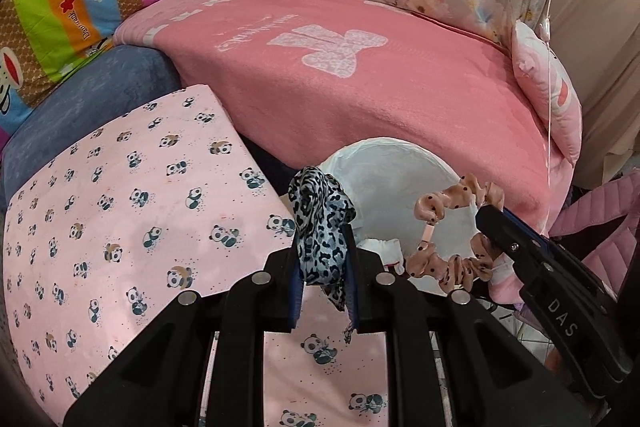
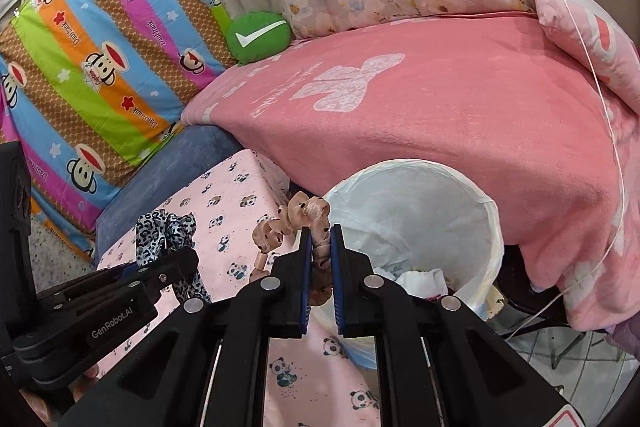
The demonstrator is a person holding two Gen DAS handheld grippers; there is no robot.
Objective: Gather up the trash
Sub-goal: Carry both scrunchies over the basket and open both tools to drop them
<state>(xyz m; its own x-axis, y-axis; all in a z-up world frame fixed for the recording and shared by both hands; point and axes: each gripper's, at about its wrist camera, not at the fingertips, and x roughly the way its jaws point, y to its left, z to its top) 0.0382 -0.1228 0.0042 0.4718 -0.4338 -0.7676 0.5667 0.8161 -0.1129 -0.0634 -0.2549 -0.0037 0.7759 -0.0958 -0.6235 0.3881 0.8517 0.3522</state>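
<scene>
While the left claw is clamped on a leopard-print scrunchie and the right claw on a pink dotted scrunchie, both loops hang near the lined white bin that stands between the panda-print surface and the pink-blanketed bed. Because the leopard one seems to sit over the surface edge rather than the opening, letting go now would likely drop it short. Soft fabric may also snag on a pad or drape over the rim.
</scene>
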